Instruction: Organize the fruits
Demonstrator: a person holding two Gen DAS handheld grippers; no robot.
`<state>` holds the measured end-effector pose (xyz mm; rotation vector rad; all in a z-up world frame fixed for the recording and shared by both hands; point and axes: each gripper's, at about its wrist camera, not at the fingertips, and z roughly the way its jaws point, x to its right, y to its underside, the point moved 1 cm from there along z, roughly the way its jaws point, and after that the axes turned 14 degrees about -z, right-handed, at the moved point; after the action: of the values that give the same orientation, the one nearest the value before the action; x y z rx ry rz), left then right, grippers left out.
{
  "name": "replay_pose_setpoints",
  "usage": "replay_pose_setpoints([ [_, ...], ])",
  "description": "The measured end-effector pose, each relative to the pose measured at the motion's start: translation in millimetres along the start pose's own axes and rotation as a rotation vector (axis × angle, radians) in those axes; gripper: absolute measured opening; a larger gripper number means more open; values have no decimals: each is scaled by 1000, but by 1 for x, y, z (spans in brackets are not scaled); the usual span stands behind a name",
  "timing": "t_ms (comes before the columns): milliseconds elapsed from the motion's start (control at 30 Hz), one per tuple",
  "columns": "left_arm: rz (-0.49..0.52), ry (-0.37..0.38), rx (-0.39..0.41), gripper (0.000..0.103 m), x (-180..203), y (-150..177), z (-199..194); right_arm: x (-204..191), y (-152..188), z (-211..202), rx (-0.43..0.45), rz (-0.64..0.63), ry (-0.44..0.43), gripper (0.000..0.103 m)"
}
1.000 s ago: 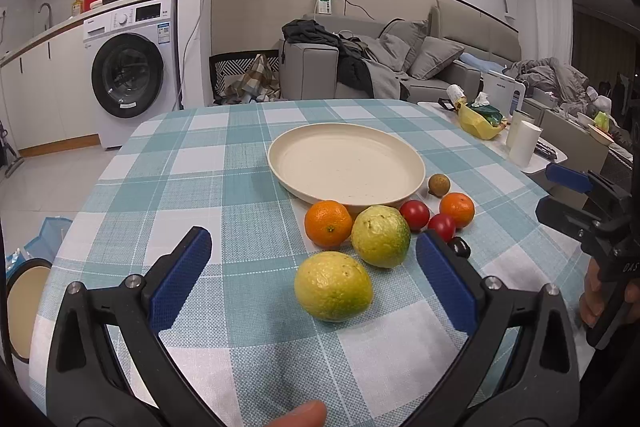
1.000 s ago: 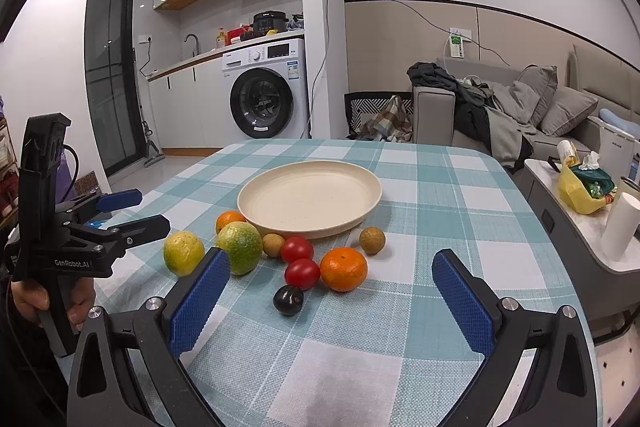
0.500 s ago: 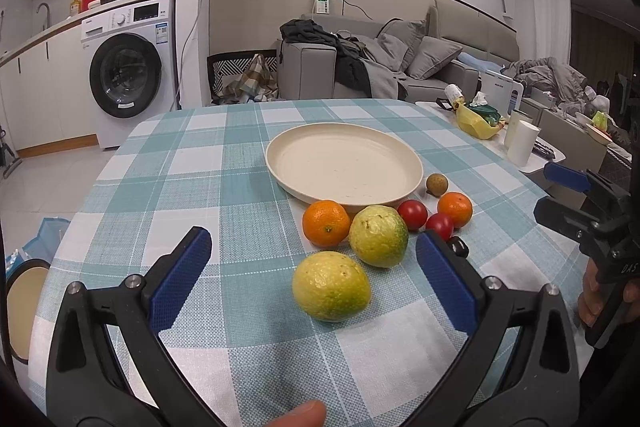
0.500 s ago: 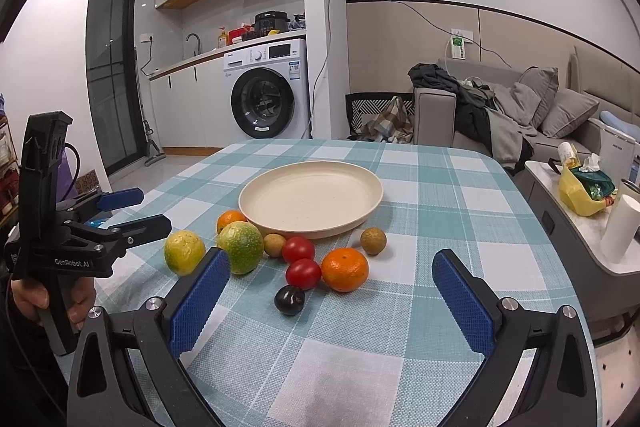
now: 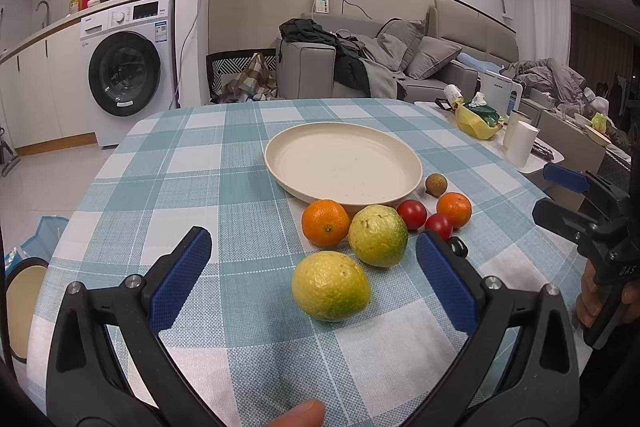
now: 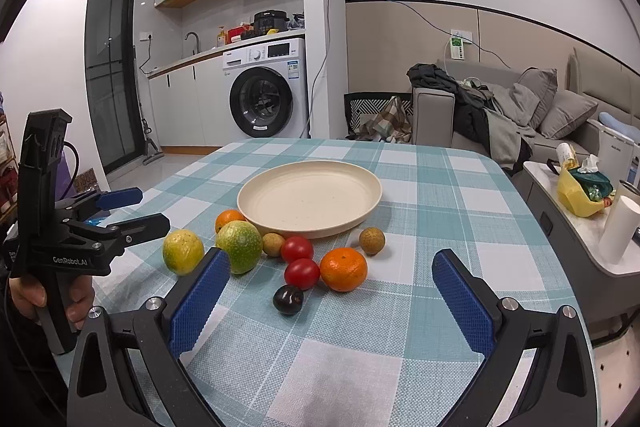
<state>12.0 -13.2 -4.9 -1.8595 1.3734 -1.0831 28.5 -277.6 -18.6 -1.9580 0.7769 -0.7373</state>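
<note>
Fruit all loose on the checked tablecloth (image 6: 460, 203), clustered at the near rim of the empty cream plate (image 6: 310, 197), nothing in it yet. Left to right in the right wrist view: left gripper (image 6: 134, 209) spread wide and empty, aimed at the yellow citrus (image 6: 183, 251), which sits apart at the cluster's left end; then the green-yellow citrus (image 6: 241, 246) with an orange (image 6: 229, 219) behind it against the plate rim, a small brown fruit (image 6: 273, 244), two tomatoes (image 6: 297, 249) touching, the dark plum (image 6: 288, 299) nearest the table's near edge, a second orange (image 6: 343, 269), another brown fruit (image 6: 372, 241). Right gripper (image 6: 326, 301) also wide, empty, hanging back over the near edge. Likely step: left takes the yellow citrus (image 5: 330, 285), already roughly centred between its pads (image 5: 180, 279). Suggest dropping low, pads at the fruit's widest line, closing gently since round skin will roll or squirt out; keep the right pad clear of the green-yellow neighbour. Then lift over the rim and set it at the plate's far side to leave room.
</note>
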Motion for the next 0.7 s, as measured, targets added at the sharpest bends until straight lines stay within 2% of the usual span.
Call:
replay_pose_setpoints([
  [700,-1,4,-7,102,4,4,1,0,0,-1,-3,3,6,103],
])
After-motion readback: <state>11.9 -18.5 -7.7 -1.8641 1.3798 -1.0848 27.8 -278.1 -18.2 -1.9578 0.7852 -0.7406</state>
